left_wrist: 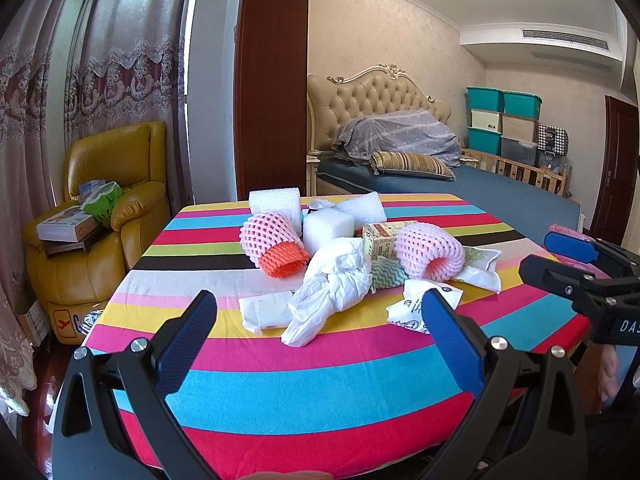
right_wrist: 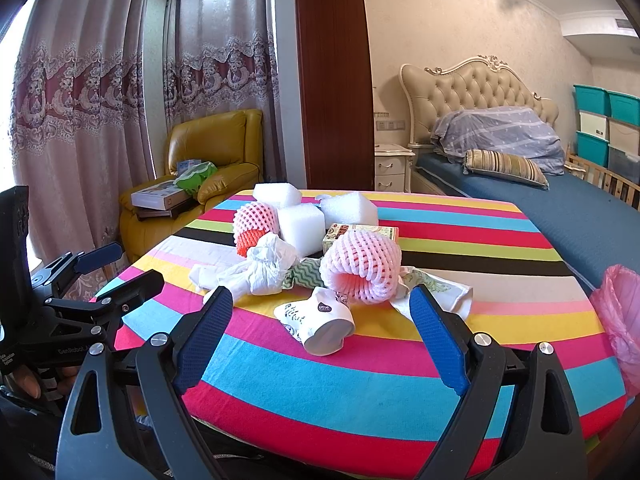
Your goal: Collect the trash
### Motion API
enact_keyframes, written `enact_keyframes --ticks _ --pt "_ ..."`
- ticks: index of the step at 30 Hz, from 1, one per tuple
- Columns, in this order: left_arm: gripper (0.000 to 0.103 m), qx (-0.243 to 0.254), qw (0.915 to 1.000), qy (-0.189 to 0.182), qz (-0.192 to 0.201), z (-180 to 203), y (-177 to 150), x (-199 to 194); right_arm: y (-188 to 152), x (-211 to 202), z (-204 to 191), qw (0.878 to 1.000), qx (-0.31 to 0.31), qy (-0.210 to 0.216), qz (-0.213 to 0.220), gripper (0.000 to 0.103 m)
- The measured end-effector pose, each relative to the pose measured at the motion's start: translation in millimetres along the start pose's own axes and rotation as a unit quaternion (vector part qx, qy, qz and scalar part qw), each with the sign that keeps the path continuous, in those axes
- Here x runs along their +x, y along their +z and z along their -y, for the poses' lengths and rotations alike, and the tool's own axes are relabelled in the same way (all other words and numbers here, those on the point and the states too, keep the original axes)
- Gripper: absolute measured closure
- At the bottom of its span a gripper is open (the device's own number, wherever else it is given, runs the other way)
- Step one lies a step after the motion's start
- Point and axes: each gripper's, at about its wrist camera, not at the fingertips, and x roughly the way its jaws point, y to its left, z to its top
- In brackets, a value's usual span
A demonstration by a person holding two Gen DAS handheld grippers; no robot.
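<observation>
A heap of trash lies on the striped tablecloth [left_wrist: 320, 384] [right_wrist: 360, 380]. It holds a crumpled white plastic bag [left_wrist: 332, 280] [right_wrist: 260, 268], two pink foam fruit nets [left_wrist: 268, 240] [left_wrist: 428, 248] [right_wrist: 360, 264], white foam blocks [left_wrist: 328, 224] [right_wrist: 300, 224], a small carton [left_wrist: 380, 238] [right_wrist: 360, 232], a squashed white paper cup [left_wrist: 416, 308] [right_wrist: 320, 320] and a white packet [left_wrist: 264, 312]. My left gripper [left_wrist: 318, 298] [right_wrist: 124, 266] hovers open just short of the plastic bag. My right gripper [right_wrist: 320, 294] [left_wrist: 548, 254] is open in front of the paper cup. Neither holds anything.
A pink plastic bag [right_wrist: 616, 312] hangs at the table's right edge. A yellow armchair [left_wrist: 100, 232] with boxes stands to the left, near the curtains. Behind the table are a wooden pillar [left_wrist: 272, 80], a bed [left_wrist: 480, 192] and stacked storage bins [left_wrist: 504, 124].
</observation>
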Motion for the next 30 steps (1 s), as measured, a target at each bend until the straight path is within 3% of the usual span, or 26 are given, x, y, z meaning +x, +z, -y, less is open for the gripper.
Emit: enact_keyframes --ticks 30 --pt "0.004 -0.003 1.0 -0.001 -0.002 -0.6 -2.3 -1.8 -0.1 -0.5 0.7 1.0 0.002 0.002 0.002 0.018"
